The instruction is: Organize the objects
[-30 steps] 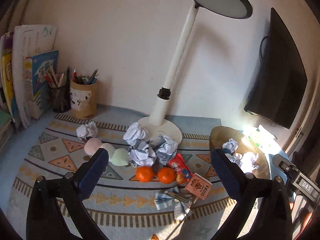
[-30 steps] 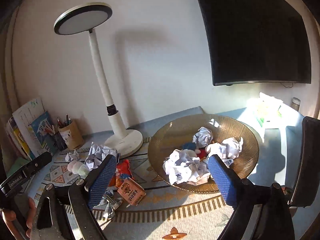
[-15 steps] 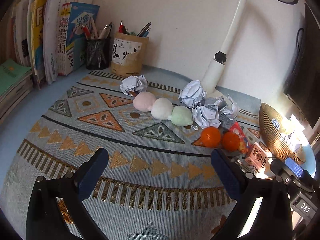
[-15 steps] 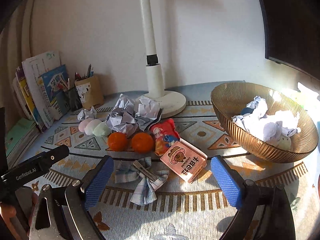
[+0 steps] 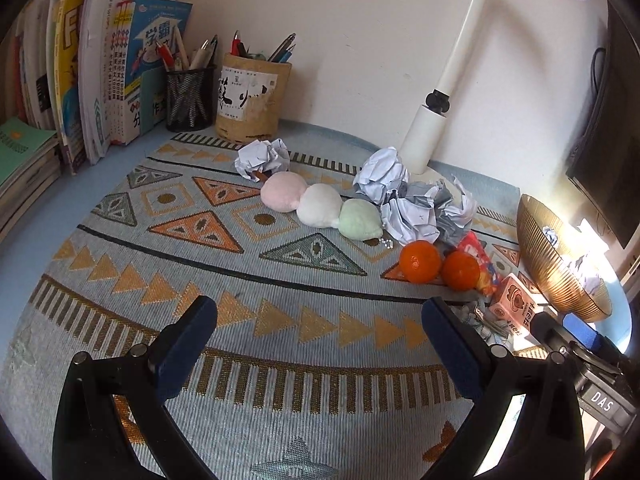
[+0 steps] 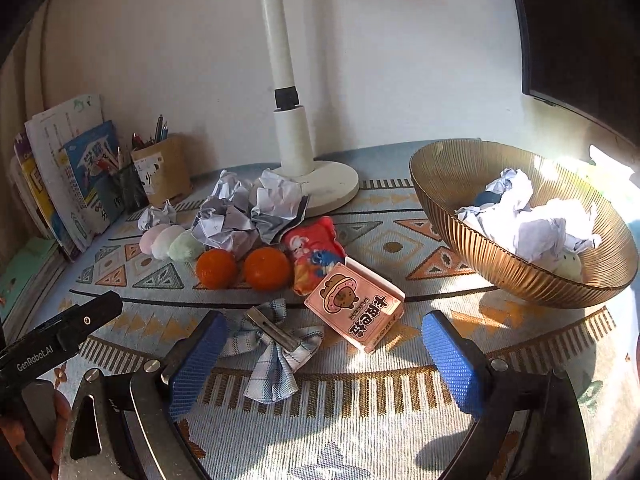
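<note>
My left gripper is open and empty, low over the patterned mat. Ahead of it lie a pink-white-green plush skewer, crumpled paper balls and two oranges. My right gripper is open and empty, just in front of a checked bow hair clip and a pink carton. Behind them lie a red snack pack, the oranges, paper balls and the plush skewer. A gold ribbed bowl at the right holds crumpled paper.
A white desk lamp stands at the back middle. Two pen holders and upright books line the back left. A dark monitor hangs at the right. A lone paper ball lies near the pen holders.
Both grippers have come down closer to the mat. The left one has swung left, towards the plush skewer and the books; the right one has moved from the bowl to the bow and carton.
</note>
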The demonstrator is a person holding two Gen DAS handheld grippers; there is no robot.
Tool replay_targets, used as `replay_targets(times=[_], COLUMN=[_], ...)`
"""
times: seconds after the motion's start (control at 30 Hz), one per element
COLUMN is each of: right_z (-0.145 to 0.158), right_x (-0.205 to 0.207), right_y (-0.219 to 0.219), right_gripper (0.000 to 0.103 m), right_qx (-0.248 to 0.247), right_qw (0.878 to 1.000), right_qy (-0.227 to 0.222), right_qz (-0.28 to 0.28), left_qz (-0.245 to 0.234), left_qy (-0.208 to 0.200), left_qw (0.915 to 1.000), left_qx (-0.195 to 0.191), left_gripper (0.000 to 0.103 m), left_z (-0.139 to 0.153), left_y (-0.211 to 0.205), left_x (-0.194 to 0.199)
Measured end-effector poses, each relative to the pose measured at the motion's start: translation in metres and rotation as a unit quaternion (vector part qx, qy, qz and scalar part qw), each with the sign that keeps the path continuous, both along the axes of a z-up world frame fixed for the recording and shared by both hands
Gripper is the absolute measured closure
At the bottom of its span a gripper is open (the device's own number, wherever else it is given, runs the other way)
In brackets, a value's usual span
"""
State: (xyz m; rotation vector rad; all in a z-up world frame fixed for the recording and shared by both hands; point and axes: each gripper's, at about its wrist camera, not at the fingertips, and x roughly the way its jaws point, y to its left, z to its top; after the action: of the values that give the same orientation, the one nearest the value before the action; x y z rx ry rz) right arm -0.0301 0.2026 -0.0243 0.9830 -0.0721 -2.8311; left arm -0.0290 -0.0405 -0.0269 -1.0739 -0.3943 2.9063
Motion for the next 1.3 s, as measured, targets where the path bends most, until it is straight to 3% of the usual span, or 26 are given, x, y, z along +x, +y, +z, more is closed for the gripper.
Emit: replay_targets(times=[0.33, 0.43, 0.53, 0.67, 0.77, 0.93, 1.0, 1.1, 1.17, 1.23, 1.3], right_z=[0.000, 0.005, 0.018, 0.060, 0.084, 0.071, 0.051, 0.021, 0.012, 0.006, 0.001], right_x=[0.002, 0.003, -0.007, -0.035, -0.071, -0.155, -0.182, -0.215, -0.226, -0.230, -0.231], right_y=[-0.010, -0.006, -0.008, -0.027, -0.054, -0.109, -0.126, -0.131, -0.131, -0.134, -0.139], right_gripper=[0.005, 0.005, 0.005, 0.005, 0.005, 0.006, 0.012, 0.023, 0.025, 0.040, 0.051], right_qx=[0.031, 0.002, -0.031, -0.054, -0.044, 0.004, 0.028, 0.004, -0.012, -0.008, 0.006], right_qw=[0.999, 0.999, 0.997, 0.995, 0.994, 0.992, 0.989, 0.981, 0.980, 0.981, 0.979], right_qy=[0.005, -0.003, -0.030, -0.014, -0.002, -0.068, -0.106, -0.168, -0.172, -0.167, -0.170], right_qz=[0.009, 0.039, 0.060, 0.081, 0.097, 0.106, 0.095, 0.094, 0.097, 0.103, 0.111], left_qz=[0.008, -0.013, -0.014, -0.025, -0.020, -0.006, -0.005, -0.008, -0.017, -0.023, -0.027], left_qy=[0.009, 0.004, 0.024, 0.008, -0.007, -0.037, -0.049, -0.077, -0.092, -0.089, -0.088], left_qw=[0.9999, 0.9999, 0.9989, 0.9979, 0.9989, 0.9993, 0.9986, 0.9968, 0.9955, 0.9957, 0.9958], left_qx=[0.003, -0.006, -0.037, -0.058, -0.041, 0.001, 0.022, 0.023, 0.011, -0.002, -0.008], left_gripper=[0.001, 0.001, 0.001, 0.001, 0.001, 0.002, 0.002, 0.002, 0.002, 0.006, 0.025], left_z=[0.005, 0.023, 0.054, 0.069, 0.059, 0.024, 0.012, -0.002, -0.008, -0.010, -0.012], left_y=[-0.006, -0.017, -0.035, -0.054, -0.066, -0.078, -0.082, -0.082, -0.078, -0.073, -0.070], left_x=[0.004, 0.001, -0.009, -0.053, -0.095, -0.152, -0.163, -0.177, -0.185, -0.189, -0.192])
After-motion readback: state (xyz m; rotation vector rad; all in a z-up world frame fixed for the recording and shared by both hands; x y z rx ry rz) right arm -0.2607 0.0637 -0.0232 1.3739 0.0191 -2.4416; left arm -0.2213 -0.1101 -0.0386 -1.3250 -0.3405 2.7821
